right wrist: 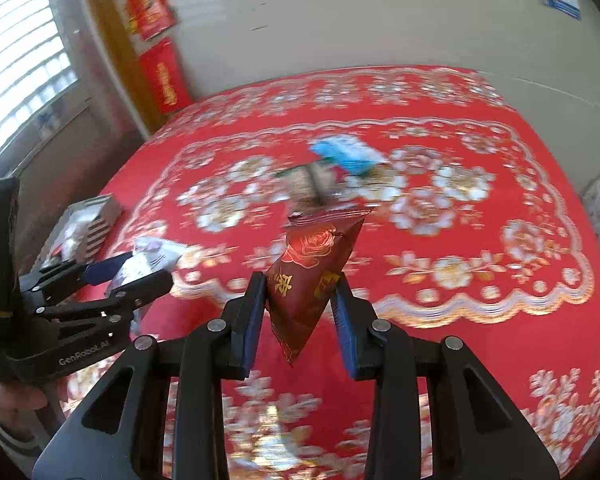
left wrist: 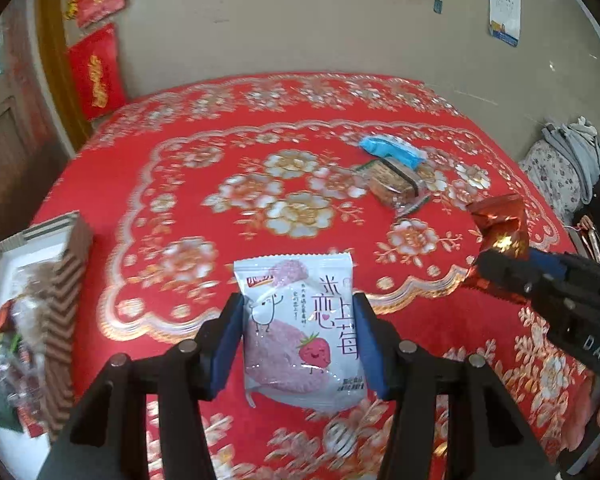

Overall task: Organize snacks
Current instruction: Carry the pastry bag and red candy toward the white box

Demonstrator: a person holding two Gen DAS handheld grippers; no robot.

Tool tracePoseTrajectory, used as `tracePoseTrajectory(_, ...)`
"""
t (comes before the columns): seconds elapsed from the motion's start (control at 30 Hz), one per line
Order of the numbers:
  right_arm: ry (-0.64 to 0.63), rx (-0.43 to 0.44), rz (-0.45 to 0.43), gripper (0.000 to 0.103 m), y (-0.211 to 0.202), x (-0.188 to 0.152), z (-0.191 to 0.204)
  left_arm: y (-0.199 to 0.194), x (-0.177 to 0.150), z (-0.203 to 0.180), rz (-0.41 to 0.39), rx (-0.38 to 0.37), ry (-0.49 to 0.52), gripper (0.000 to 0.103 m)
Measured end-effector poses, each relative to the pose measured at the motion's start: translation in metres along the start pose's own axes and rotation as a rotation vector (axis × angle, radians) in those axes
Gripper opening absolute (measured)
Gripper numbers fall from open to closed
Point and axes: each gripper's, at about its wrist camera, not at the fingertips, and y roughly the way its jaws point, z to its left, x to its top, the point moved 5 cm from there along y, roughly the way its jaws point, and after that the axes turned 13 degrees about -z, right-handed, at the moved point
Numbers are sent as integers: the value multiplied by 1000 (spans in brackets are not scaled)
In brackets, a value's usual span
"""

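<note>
Between my left tongs [left wrist: 298,344], clenched on its sides, hangs the white-and-pink strawberry snack packet [left wrist: 300,332]; my right tongs [right wrist: 300,320] grip the dark red foil rose-printed pouch [right wrist: 314,272]. The white open storage box [left wrist: 28,276] lies to the left, nearest my left tongs, so I reckon that packet goes first.

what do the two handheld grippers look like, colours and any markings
Both grippers are black plastic linkages with round silver pivot pins and blue pads on the fingers. The left gripper, seen from the right wrist camera, has white "GenRobot.AI" lettering on its body. The right gripper shows white letters "DAS". No cables or sleeves show.
</note>
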Motion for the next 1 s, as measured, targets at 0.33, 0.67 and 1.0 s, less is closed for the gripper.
tracePoseTrajectory(0.33, -92, 104, 7, 32, 4, -5, 78, -40, -5, 54, -53, 85, -31, 56)
tracePoseTrajectory(0.67, -174, 185, 19, 32, 12, -7, 147, -71, -13, 108, -80, 157, -85, 56)
tracePoseTrajectory(1.0, -243, 265, 36, 32, 22, -10, 211, -92, -22, 167, -91, 242, -147, 56)
